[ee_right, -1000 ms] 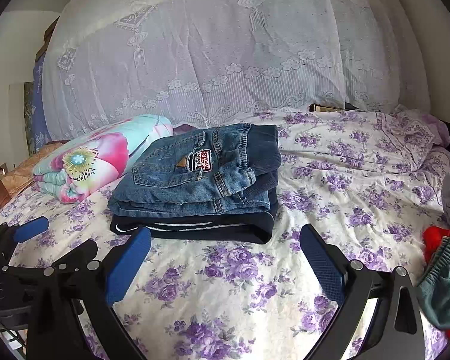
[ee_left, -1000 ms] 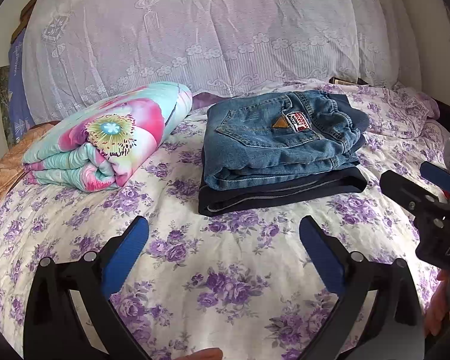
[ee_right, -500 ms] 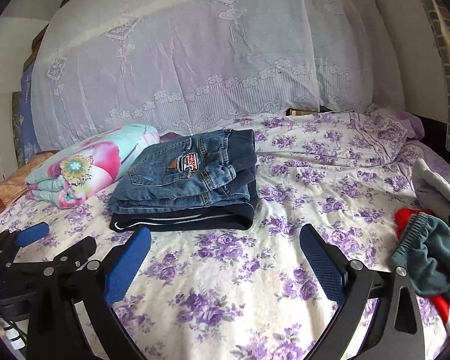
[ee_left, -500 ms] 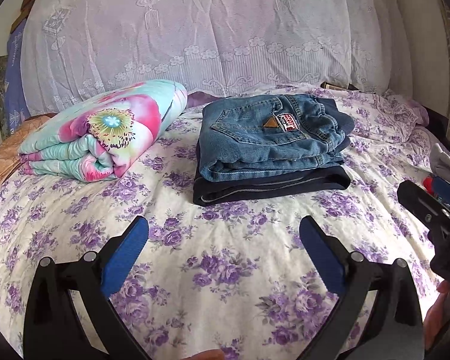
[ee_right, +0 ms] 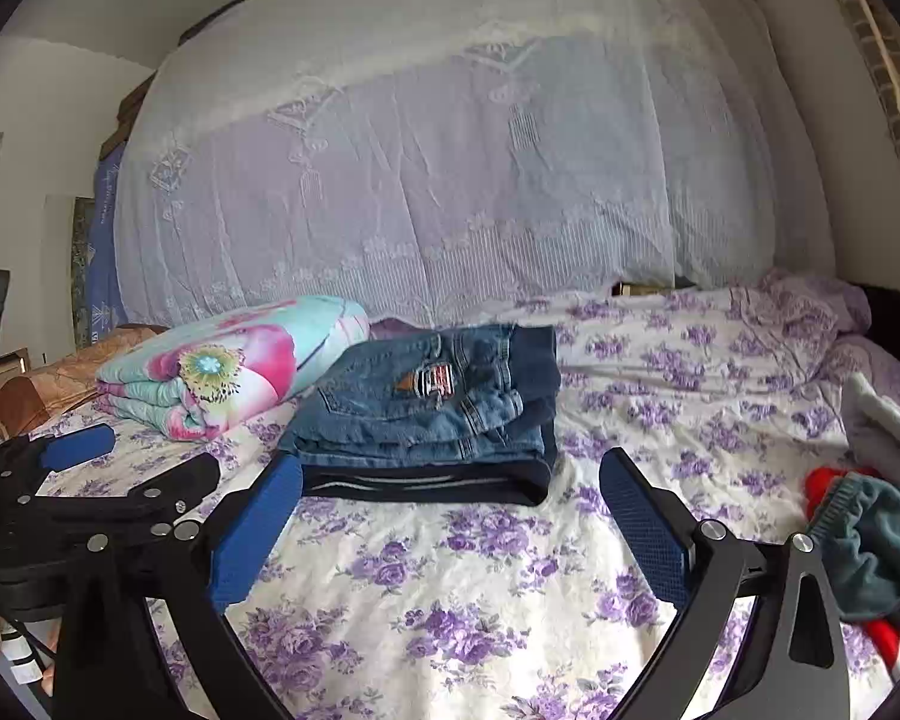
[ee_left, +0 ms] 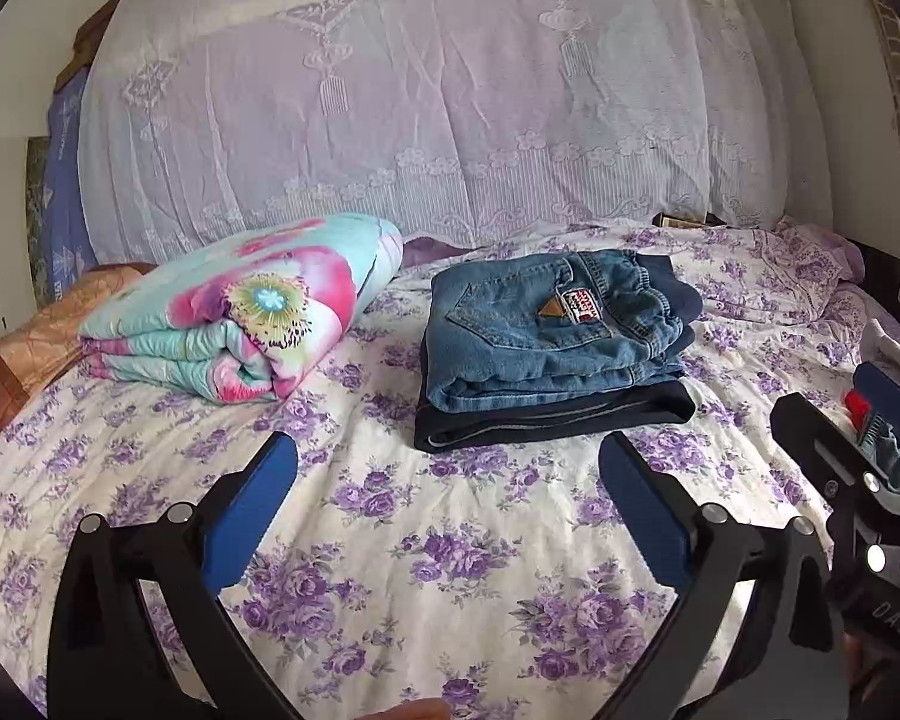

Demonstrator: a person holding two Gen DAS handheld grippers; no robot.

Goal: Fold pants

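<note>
A bed (ee_left: 480, 546) under a white sheet printed with purple flowers fills the room, with a white lace curtain (ee_left: 438, 120) hanging behind it. The folded jeans (ee_left: 546, 330) lie on folded dark pants (ee_left: 552, 417) mid-bed, beside a rolled floral quilt (ee_left: 240, 312). Loose clothes (ee_right: 864, 534) sit at the right edge. The left gripper (ee_left: 448, 474) and right gripper (ee_right: 450, 495) hover, fingers apart, empty.
</note>
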